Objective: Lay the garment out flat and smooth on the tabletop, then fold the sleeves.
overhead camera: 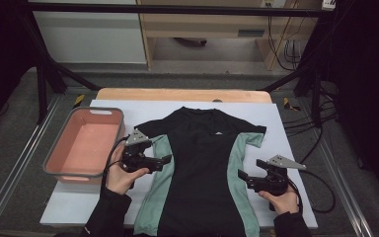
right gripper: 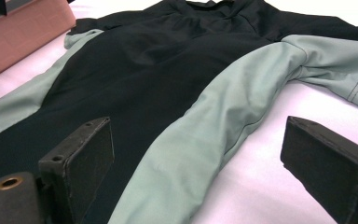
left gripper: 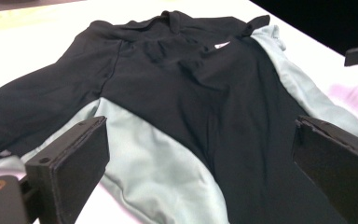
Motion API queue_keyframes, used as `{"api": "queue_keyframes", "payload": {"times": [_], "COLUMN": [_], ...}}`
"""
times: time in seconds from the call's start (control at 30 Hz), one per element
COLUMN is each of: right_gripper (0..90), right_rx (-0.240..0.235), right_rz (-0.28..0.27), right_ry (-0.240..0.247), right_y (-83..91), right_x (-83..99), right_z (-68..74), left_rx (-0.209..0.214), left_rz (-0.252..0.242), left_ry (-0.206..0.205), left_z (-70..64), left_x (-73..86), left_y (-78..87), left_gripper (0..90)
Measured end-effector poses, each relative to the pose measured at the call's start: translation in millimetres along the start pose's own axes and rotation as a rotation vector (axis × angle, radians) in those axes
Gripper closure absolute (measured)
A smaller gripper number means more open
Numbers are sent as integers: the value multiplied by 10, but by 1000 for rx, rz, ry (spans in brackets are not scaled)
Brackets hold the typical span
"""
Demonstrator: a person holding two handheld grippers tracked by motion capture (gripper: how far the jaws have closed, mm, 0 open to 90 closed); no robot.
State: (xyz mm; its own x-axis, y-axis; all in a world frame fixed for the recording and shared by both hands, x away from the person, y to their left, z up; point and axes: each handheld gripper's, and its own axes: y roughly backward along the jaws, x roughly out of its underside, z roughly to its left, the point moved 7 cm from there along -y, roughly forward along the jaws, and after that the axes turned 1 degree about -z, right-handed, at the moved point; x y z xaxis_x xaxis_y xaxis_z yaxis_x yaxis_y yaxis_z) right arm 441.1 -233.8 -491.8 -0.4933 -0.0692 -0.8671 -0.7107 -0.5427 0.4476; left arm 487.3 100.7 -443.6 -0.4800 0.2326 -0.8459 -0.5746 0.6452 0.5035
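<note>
- We can read no words, numbers or brand names anywhere.
- We see one small white mark [overhead camera: 217, 132] on the chest of the black short-sleeved shirt with pale green side panels [overhead camera: 202, 168], ahead of both tongs and between them; it is too small to read.
- In the left gripper view that mark [left gripper: 222, 45] is blurred.

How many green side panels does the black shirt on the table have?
2. One green panel runs down the shirt by the left gripper; the other green panel runs beside the right gripper. The shirt's underside is hidden.
</note>
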Motion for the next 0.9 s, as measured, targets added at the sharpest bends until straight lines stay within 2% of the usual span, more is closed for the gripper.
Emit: {"api": "queue_keyframes", "payload": {"times": [0.23, 0.5, 0.6, 0.9], "right_gripper": [87, 80, 80, 79], "right_rx": [0, -8, -7, -2], "right_rz": [10, 2, 4, 7], "right_ry": [16, 34, 37, 35], "right_y": [-22, -15, -19, -25], "right_x": [30, 29, 33, 39], "right_z": [22, 37, 39, 33], "left_rx": [-19, -34, -70, -125], "left_rz": [-3, 5, 22, 46], "left_ry": [-19, -4, -1, 28], "left_z": [101, 232, 302, 491], "left_x": [-128, -205, -217, -243], "left_y": [-87, -189, -246, -374], "left_gripper": [35, 35, 36, 48]}}
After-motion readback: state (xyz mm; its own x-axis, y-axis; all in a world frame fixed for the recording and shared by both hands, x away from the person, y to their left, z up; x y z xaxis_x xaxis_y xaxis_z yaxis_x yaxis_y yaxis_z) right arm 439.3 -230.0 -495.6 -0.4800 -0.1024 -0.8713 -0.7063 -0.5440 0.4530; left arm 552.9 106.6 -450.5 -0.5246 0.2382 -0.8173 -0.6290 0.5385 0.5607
